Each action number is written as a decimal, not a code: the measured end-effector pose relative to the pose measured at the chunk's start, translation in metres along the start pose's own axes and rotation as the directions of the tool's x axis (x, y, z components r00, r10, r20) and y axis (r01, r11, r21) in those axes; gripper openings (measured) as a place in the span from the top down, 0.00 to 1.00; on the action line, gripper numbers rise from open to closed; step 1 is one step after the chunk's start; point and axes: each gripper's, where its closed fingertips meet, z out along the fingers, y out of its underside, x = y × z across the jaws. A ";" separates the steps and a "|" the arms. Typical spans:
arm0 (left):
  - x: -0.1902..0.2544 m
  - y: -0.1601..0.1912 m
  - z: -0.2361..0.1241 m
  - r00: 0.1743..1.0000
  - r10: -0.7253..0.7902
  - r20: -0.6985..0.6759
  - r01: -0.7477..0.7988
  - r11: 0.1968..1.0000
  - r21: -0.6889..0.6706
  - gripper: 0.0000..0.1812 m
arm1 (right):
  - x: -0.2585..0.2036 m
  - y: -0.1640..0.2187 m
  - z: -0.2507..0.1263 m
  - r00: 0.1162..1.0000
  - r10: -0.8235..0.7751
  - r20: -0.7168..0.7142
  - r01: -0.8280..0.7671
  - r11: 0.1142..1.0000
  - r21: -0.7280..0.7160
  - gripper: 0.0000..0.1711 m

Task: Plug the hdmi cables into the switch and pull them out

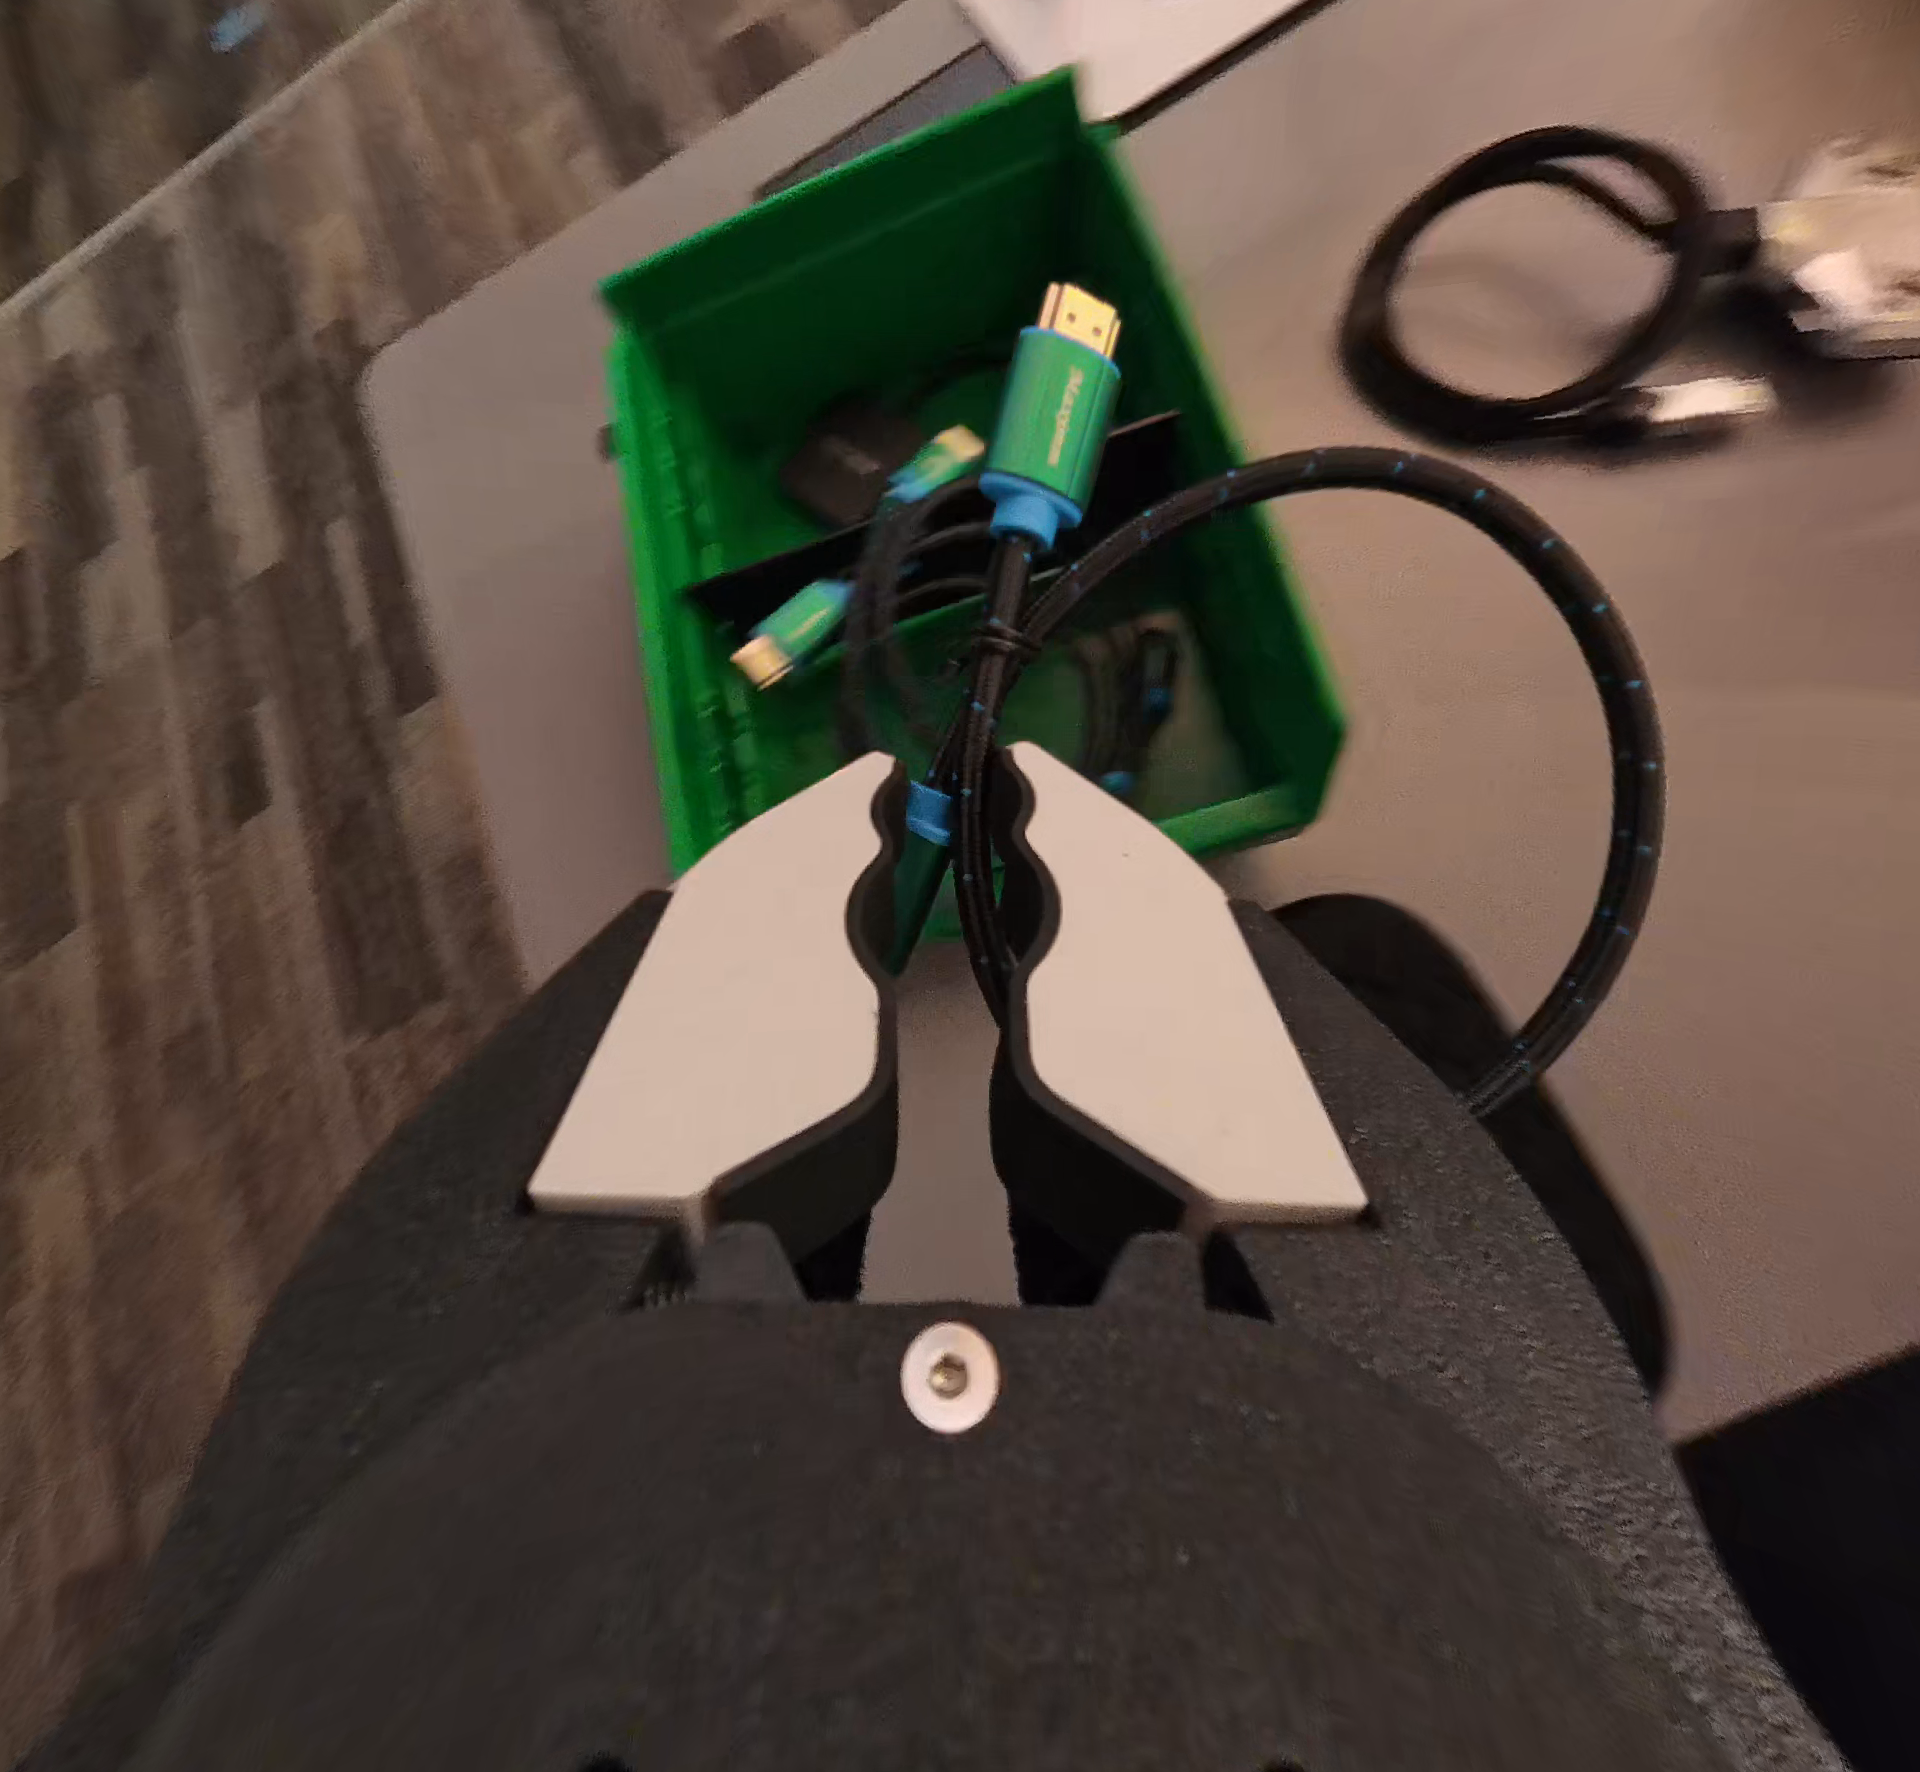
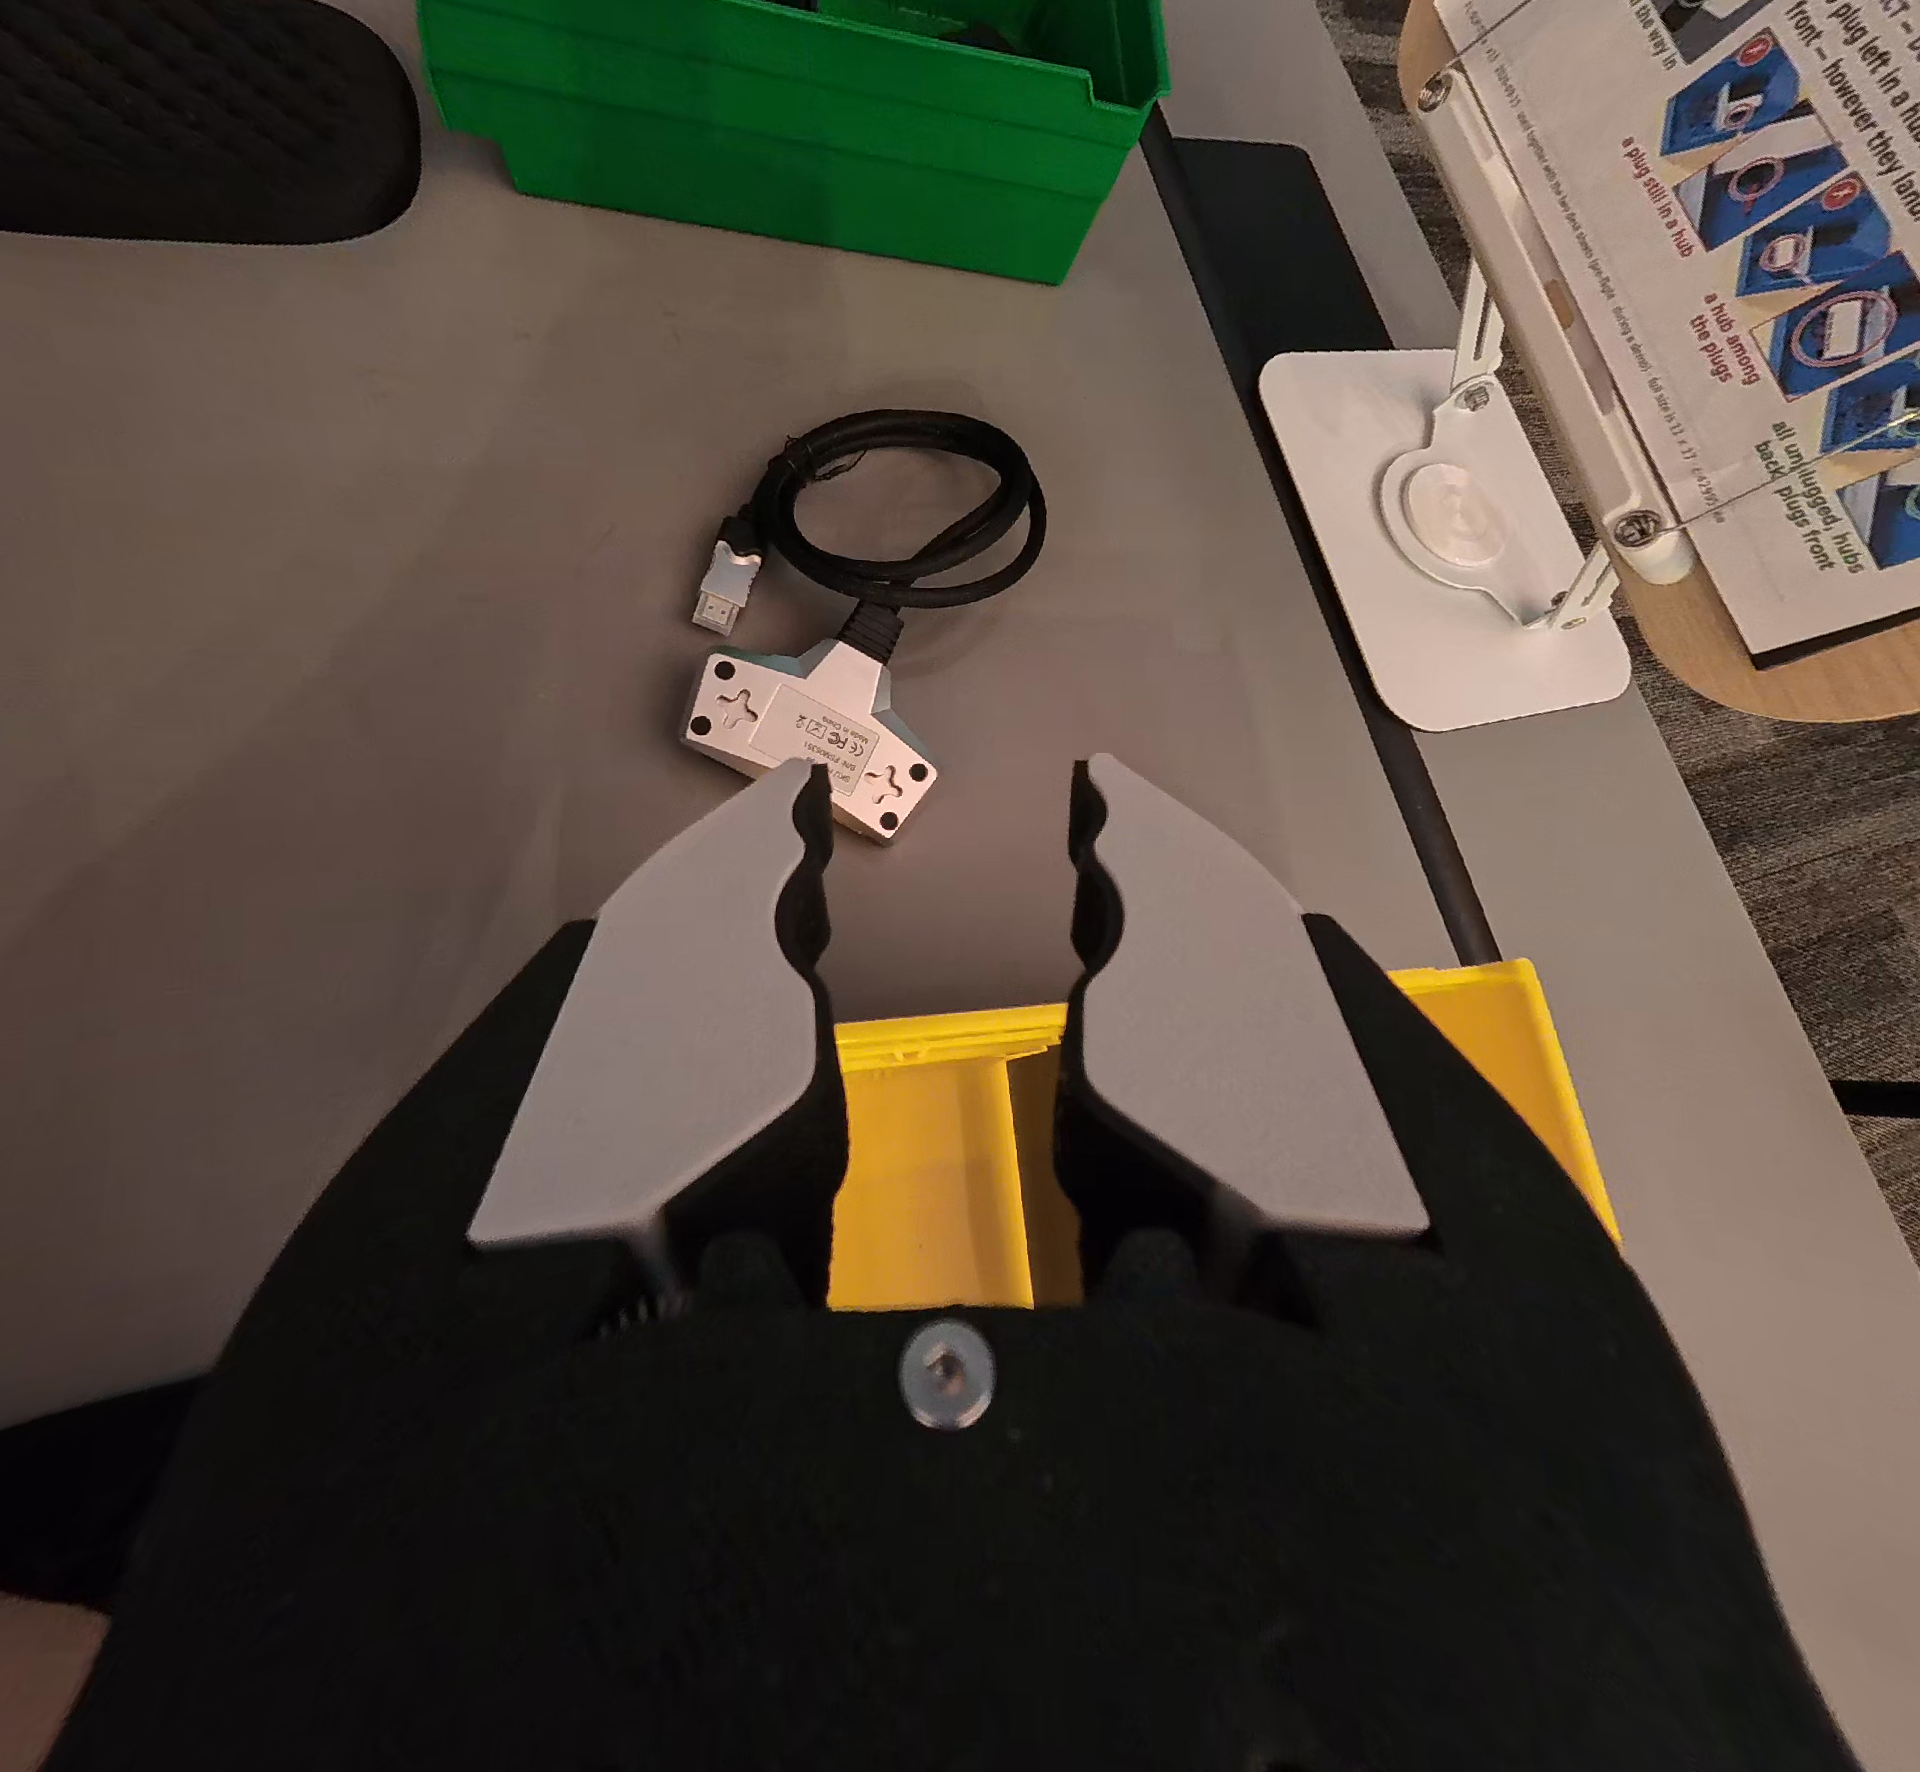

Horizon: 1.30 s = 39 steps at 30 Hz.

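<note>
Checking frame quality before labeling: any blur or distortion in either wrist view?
Left wrist view: motion blur smears the floor, green bin and switch; the left gripper and held cable stay sharp. Right wrist view: sharp throughout; the switch and right gripper are crisp, wide-angle bending shows at the table edge, light is dim and even.

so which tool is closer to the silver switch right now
Right. The right tool hangs open just above the switch, one fingertip overlapping its edge in view. The left tool is off at the green bin, shut on a bundled hdmi cable.
</note>
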 end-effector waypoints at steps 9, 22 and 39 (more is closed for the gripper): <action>0.184 -0.016 0.110 0.942 0.154 -0.298 -0.189 0.978 -0.093 0.92 | 0.001 -0.004 -0.015 1.000 -0.005 -0.024 0.006 0.999 0.038 0.74; 0.201 -0.022 0.133 0.935 0.284 -0.212 -0.291 0.957 -0.002 0.79 | 0.005 -0.002 -0.023 0.999 0.004 -0.036 -0.002 0.999 0.050 0.74; -0.027 0.075 0.114 0.933 -0.330 -0.142 0.268 0.903 -0.336 0.50 | 0.002 0.000 -0.013 1.000 -0.005 -0.025 0.006 1.000 0.012 0.74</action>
